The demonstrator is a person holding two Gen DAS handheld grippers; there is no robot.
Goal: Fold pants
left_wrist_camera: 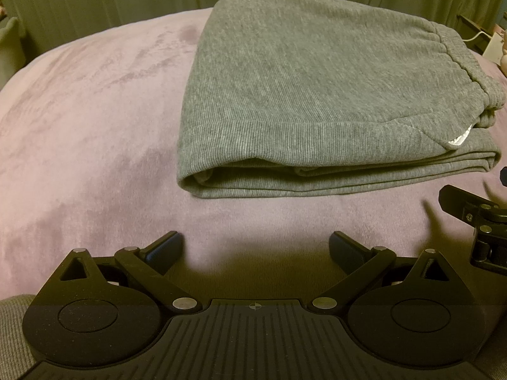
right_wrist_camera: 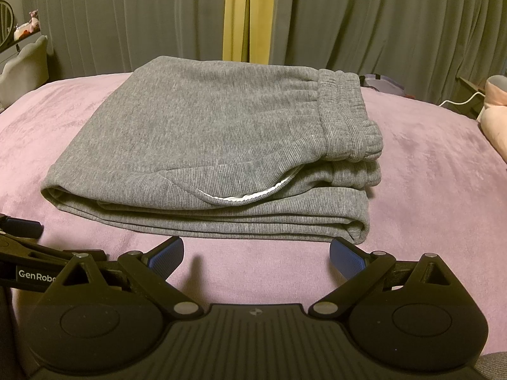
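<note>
The left tongs point(left_wrist_camera: 256, 248) stand released with fingers spread wide, holding nothing, low over the pink bed cover point(left_wrist_camera: 79, 126); the right tongs point(right_wrist_camera: 256, 253) are likewise spread and empty, their tips just short of the near edge of the pants point(right_wrist_camera: 206, 152). The grey pants point(left_wrist_camera: 301, 95) lie folded into a flat stack on the bed (elastic waistband point(right_wrist_camera: 345, 117) on top at the right, a white pocket lining point(right_wrist_camera: 250, 194) peeking out). Behind hang grey curtains point(right_wrist_camera: 364, 15) with a yellow strip point(right_wrist_camera: 240, 12) between them.
</note>
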